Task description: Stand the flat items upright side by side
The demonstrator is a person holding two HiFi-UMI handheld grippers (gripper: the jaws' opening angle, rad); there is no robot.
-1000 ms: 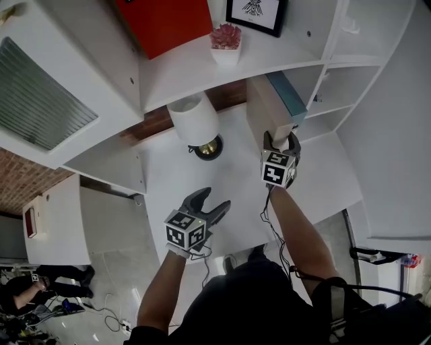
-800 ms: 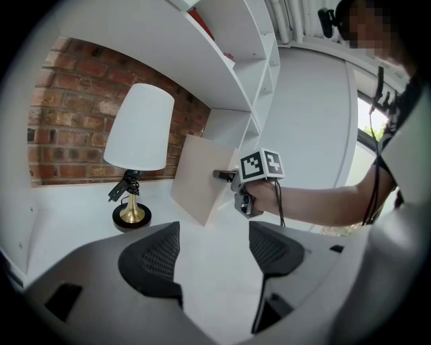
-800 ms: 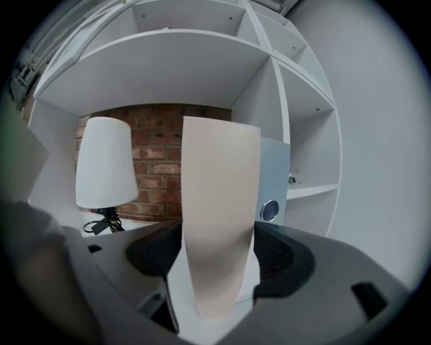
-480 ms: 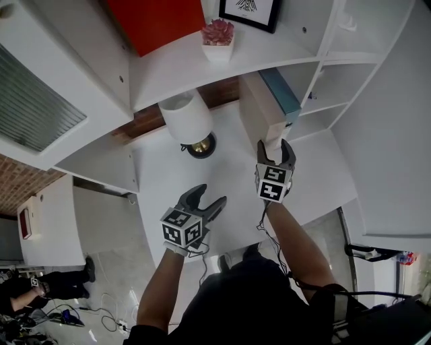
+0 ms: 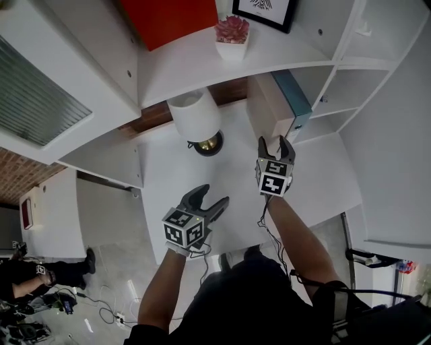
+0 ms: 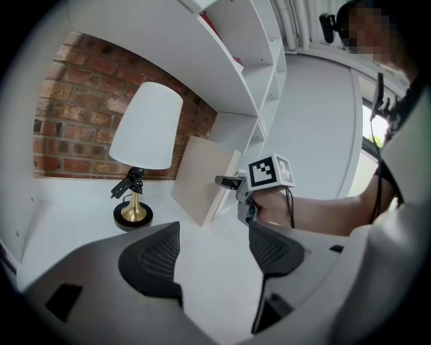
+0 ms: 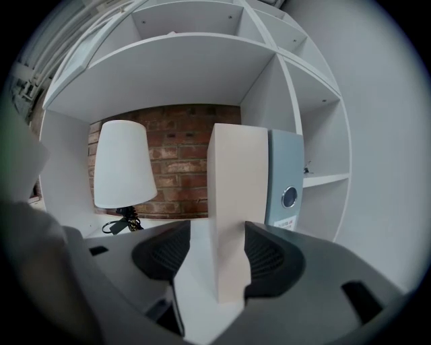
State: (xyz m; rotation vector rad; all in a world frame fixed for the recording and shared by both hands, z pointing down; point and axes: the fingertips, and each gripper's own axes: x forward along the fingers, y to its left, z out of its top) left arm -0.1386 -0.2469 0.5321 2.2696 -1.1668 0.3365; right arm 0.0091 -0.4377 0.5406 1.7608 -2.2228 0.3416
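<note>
A beige binder (image 5: 269,108) stands upright on the white desk (image 5: 172,185), close against a blue-grey binder (image 5: 294,100) to its right. My right gripper (image 5: 275,143) straddles the beige binder's (image 7: 236,202) near edge. Its jaws have just been closing with the binder between them: the right pad (image 7: 269,259) touches it and a gap remains at the left pad (image 7: 161,253). The blue-grey binder (image 7: 286,178) stands just behind. My left gripper (image 5: 214,197) hovers open and empty over the desk's front left. In the left gripper view the beige binder (image 6: 202,178) shows ahead.
A white-shaded lamp (image 5: 195,118) on a brass foot stands left of the binders against the brick wall. White shelves rise above and to the right, carrying a potted plant (image 5: 232,37), a red box (image 5: 175,17) and a framed picture (image 5: 266,10).
The right gripper's jaws have narrowed around the beige binder's edge and the gripper has shifted slightly along the desk. The left gripper has stayed put.
</note>
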